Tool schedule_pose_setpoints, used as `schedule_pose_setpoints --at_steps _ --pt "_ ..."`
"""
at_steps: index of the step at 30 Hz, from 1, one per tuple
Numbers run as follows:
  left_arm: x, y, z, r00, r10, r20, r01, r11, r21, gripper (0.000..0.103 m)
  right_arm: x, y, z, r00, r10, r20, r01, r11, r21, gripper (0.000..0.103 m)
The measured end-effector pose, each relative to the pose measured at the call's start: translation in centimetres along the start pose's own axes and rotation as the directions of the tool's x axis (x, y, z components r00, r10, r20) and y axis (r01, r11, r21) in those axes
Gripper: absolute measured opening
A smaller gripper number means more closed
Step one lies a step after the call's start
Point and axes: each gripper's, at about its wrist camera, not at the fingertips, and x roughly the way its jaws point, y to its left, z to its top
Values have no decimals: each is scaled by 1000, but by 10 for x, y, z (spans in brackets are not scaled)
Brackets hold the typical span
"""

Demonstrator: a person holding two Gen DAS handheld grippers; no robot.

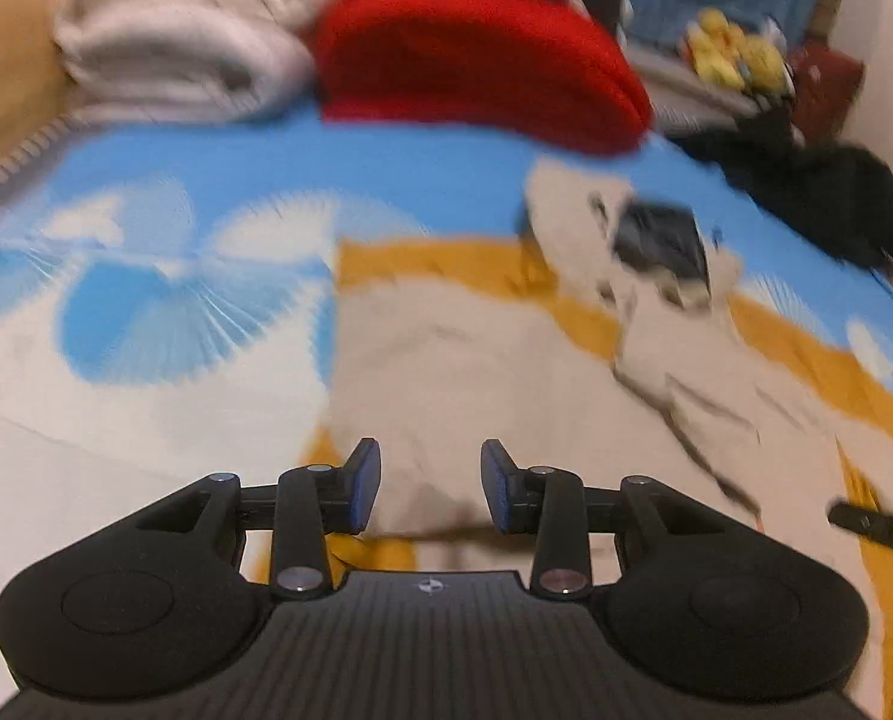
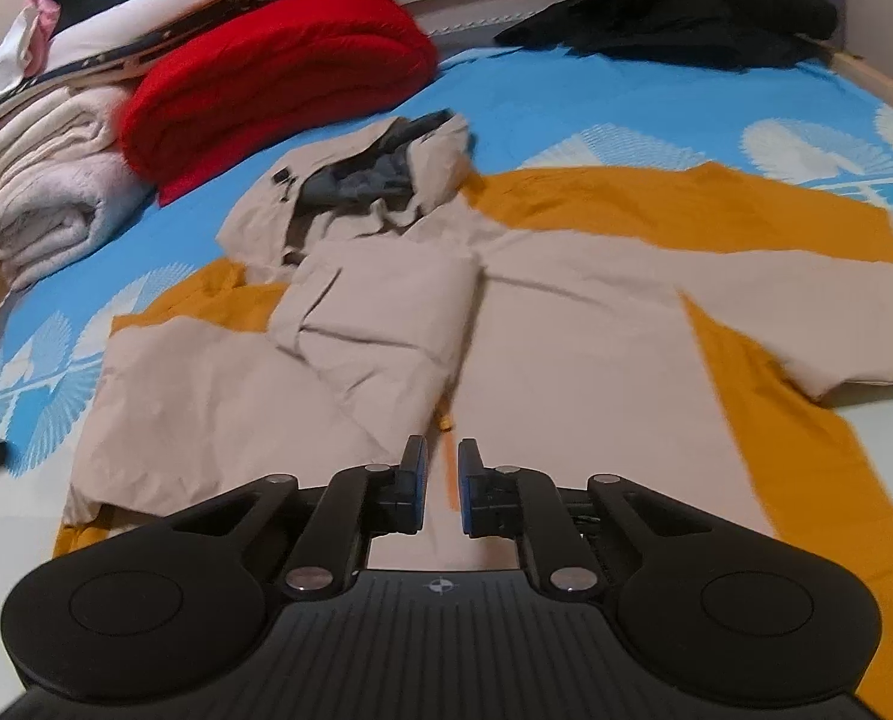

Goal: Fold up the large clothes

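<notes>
One bed [image 2: 566, 96] carries everything: your beige hooded jacket [image 2: 566, 312] lies flat on an orange cloth [image 2: 806, 432], one sleeve folded across its chest. Your left gripper [image 1: 429, 483] hangs empty above it, fingers moderately apart; your right gripper [image 2: 442, 483] shows a narrow, empty gap. Motion blur smears the left view.

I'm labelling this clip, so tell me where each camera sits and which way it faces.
Left wrist: on the left gripper, looking down and forward over the beige jacket on the bed; its open fingers show, empty.
Right wrist: on the right gripper, facing the jacket lengthwise toward its hood; fingers nearly closed, empty.
Shared: jacket, red blanket, folded white blankets.
</notes>
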Motion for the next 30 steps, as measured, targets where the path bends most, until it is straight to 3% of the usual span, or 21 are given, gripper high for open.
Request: schedule_pose_setpoints --at_steps 2,7,12,15,16,17,18,19,20,21,22,23,25,27,29,30 --pt "19 3 6 1000 4 -19 -4 1000 4 40 8 6 1 1000 13 -4 -13 1000 -28 13" --pt "40 23 7 998 11 -60 -16 997 -79 40 30 25 4 999 37 -21 -39 992 -120 32" --pt "40 19 18 998 -18 -65 12 996 -93 46 62 46 0 998 -44 -38 31 959 -283 36" --pt "44 19 20 997 -8 -76 3 997 -76 46 77 52 -6 995 -90 -36 71 930 -361 33" --pt "45 20 21 997 -5 -78 -1 997 -74 46 80 54 -6 995 -94 -34 74 921 -382 26" --pt "47 20 21 997 -3 -81 -3 997 -74 46 81 54 -5 995 -100 -22 84 917 -390 9" --pt "48 21 21 997 -2 -84 -4 997 -71 46 80 52 -3 994 -110 -4 100 924 -370 2" --pt "49 20 21 996 -2 -85 -4 998 -65 46 76 44 2 994 -112 14 111 948 -298 1" --pt "50 20 21 996 -2 -86 -3 998 -59 46 67 28 11 995 -93 47 98 986 -132 1" --pt "51 19 20 996 -1 -89 -4 999 -51 46 52 5 16 991 -74 110 63 993 102 1" --pt "52 18 20 996 1 -91 -5 999 -43 46 40 -15 16 985 -74 157 27 957 288 1" --pt "53 17 19 996 1 -93 -5 999 -37 46 33 -26 14 980 -96 177 23 928 372 1" --pt "55 15 17 995 1 -99 -3 1000 -27 46 33 -44 9 981 -153 121 81 884 460 2" --pt "59 12 14 994 0 -111 -3 1000 -23 46 46 -57 4 989 -146 13 119 854 507 6" --pt "62 10 13 993 -3 -118 0 1000 -23 47 55 -57 4 985 -167 -47 169 870 463 11" --pt "63 8 12 993 -4 -120 1 1000 -23 48 53 -55 5 983 -182 -33 178 883 435 15"
